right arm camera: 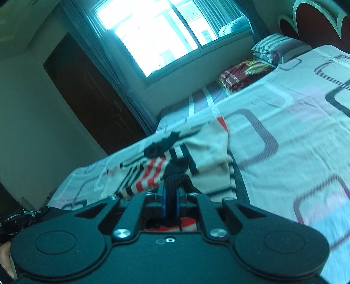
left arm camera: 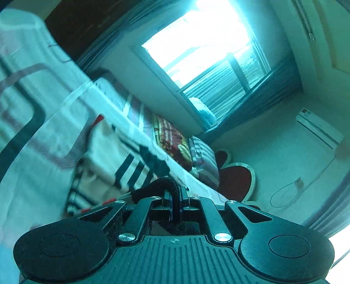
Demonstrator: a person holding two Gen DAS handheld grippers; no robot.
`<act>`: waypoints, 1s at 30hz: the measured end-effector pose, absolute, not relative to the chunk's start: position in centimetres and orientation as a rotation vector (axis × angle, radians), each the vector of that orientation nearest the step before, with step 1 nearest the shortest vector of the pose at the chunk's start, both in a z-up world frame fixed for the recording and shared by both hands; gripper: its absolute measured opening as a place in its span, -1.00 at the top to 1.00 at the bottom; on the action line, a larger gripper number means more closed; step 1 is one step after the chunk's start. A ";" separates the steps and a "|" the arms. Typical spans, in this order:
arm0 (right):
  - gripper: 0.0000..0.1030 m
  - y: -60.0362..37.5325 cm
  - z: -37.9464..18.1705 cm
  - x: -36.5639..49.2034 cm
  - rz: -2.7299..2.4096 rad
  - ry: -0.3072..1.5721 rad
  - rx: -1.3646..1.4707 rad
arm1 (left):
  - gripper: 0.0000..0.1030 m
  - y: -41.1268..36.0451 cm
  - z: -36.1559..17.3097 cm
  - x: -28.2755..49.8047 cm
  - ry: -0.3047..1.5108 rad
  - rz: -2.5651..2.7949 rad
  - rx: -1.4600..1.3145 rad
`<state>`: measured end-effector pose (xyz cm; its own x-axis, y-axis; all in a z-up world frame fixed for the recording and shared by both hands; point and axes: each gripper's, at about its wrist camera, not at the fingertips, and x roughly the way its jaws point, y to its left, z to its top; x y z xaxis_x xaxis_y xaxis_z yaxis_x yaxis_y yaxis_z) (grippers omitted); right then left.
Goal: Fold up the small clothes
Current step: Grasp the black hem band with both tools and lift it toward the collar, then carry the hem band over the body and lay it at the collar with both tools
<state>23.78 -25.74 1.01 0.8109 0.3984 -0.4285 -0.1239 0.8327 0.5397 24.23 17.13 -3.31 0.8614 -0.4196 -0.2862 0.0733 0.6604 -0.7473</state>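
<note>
A small striped garment (right arm camera: 186,153), cream with black and red stripes and a black knit edge, lies partly lifted over the bed. My right gripper (right arm camera: 171,190) is shut on its black knit edge. In the left wrist view the same garment (left arm camera: 113,157) hangs blurred in front of the bed. My left gripper (left arm camera: 176,192) is shut on another part of its black knit edge. Both views are tilted and blurred.
The bed sheet (right arm camera: 295,131) is pale with rounded-square outlines. A red patterned blanket (right arm camera: 242,74) and a striped pillow (right arm camera: 275,47) lie near the red headboard (right arm camera: 315,19). A window (right arm camera: 157,35) and dark door (right arm camera: 87,94) stand behind. An air conditioner (left arm camera: 319,129) hangs on the wall.
</note>
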 end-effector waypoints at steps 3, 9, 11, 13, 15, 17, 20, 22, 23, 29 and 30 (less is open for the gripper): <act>0.82 -25.9 1.9 27.7 0.280 0.556 0.536 | 0.90 17.5 -2.3 28.4 0.468 -0.296 -0.780; 0.82 -26.1 1.7 35.6 0.260 0.583 0.591 | 0.90 18.1 -2.2 35.6 0.498 -0.294 -0.768; 0.82 -25.9 1.2 37.8 0.256 0.596 0.596 | 0.90 18.1 -2.6 37.8 0.519 -0.292 -0.754; 0.82 -25.7 0.5 40.0 0.249 0.611 0.588 | 0.90 18.3 -3.1 40.2 0.541 -0.283 -0.741; 0.82 -25.5 -0.4 41.9 0.245 0.627 0.588 | 0.90 18.6 -3.7 42.6 0.567 -0.277 -0.736; 0.82 -25.4 -1.4 43.9 0.238 0.648 0.596 | 0.90 18.7 -4.6 44.8 0.600 -0.267 -0.721; 0.82 -25.3 -3.1 46.5 0.222 0.679 0.611 | 0.90 19.0 -6.0 47.8 0.647 -0.259 -0.698; 0.82 -25.3 -4.4 48.5 0.211 0.704 0.629 | 0.90 19.1 -7.0 49.7 0.675 -0.252 -0.684; 0.82 -25.4 -5.0 49.2 0.205 0.714 0.639 | 0.90 19.1 -7.6 50.7 0.691 -0.248 -0.678; 0.57 -25.2 -8.2 53.5 0.184 0.751 0.680 | 0.89 18.6 -10.8 54.7 0.753 -0.236 -0.665; 0.43 -25.2 -8.4 53.9 0.167 0.739 0.677 | 0.86 18.6 -11.3 55.1 0.755 -0.239 -0.677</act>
